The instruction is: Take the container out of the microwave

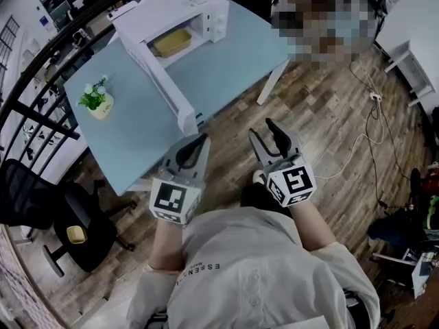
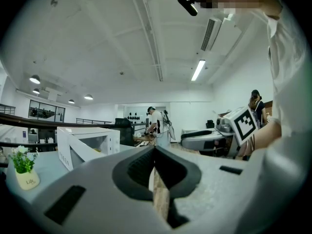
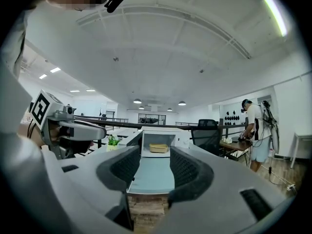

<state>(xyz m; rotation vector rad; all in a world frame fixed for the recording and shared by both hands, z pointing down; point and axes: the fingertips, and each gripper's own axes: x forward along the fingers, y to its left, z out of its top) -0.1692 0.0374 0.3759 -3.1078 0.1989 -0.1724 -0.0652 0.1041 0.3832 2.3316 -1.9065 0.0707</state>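
Observation:
The white microwave [image 1: 175,19] stands at the far end of the light blue table [image 1: 226,60] with its door [image 1: 164,81] swung open toward me. A yellow container [image 1: 171,42] sits inside it, also visible as the container [image 3: 158,148] in the right gripper view. Both grippers hover over the wood floor just off the table's near edge, well short of the microwave. My left gripper [image 1: 201,141] is shut with nothing in it, its jaws meeting at the tips [image 2: 155,152]. My right gripper [image 1: 264,133] is open and empty, and the microwave [image 3: 158,141] shows between its pads.
A small potted plant [image 1: 97,100] stands on the table's left part. A black office chair [image 1: 62,214] is at the lower left, beside a dark railing [image 1: 34,118]. Cables [image 1: 367,125] lie on the floor to the right. A person [image 2: 156,126] stands at a far desk.

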